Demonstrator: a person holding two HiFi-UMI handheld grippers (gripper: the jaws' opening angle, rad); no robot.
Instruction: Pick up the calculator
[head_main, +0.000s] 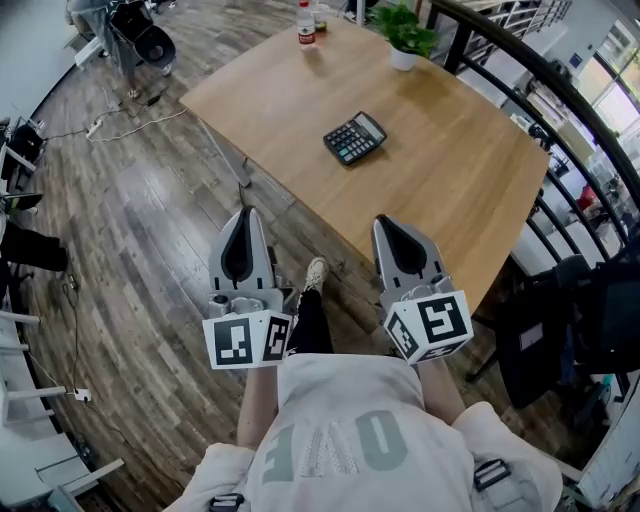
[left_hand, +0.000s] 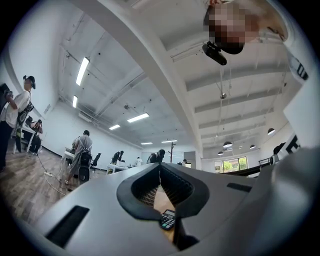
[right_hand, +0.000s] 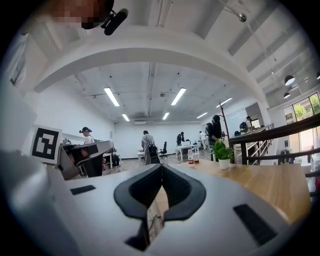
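Lying slanted in the middle of the table (head_main: 450, 190), the calculator (head_main: 354, 137) is ahead of both shut, empty tongs, nearer the right tongs (head_main: 386, 222) than the left tongs (head_main: 245, 213).

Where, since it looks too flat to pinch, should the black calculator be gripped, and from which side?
Take the black calculator across its two long edges, mid-body, coming down from above with jaws turned to its diagonal lie. It lies flat on the wooden table, so a level approach would probably meet only a thin side.
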